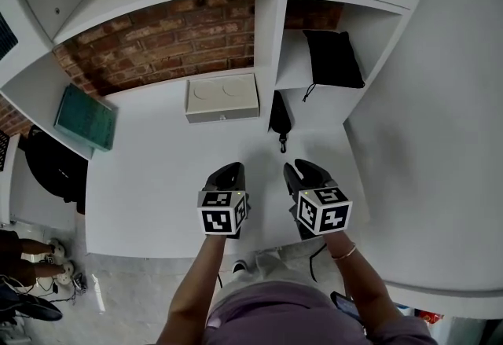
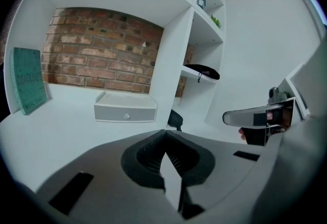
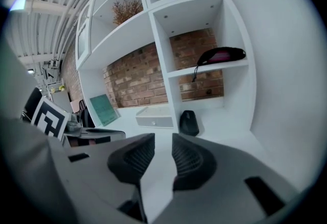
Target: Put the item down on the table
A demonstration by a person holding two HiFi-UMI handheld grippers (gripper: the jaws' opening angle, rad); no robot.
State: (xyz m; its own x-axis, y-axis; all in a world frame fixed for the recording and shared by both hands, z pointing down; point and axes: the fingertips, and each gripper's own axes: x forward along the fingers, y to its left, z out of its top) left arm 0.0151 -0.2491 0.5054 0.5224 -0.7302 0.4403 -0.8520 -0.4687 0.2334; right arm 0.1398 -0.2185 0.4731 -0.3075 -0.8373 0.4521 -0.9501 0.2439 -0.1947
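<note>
A small black pouch [image 1: 280,114] stands on the white table [image 1: 157,178] against the shelf divider, well beyond both grippers; it also shows in the left gripper view [image 2: 175,118] and the right gripper view [image 3: 189,122]. My left gripper [image 1: 228,172] hovers near the table's front edge, its jaws [image 2: 164,135] shut tip to tip with nothing between them. My right gripper [image 1: 302,169] is beside it. A narrow gap shows between its jaws [image 3: 163,139], and nothing is in it.
A flat white box [image 1: 222,98] lies at the back of the table before the brick wall. A teal book [image 1: 85,119] leans at the left. A larger black bag [image 1: 333,58] rests on the right-hand shelf. Decor stands on the upper shelves.
</note>
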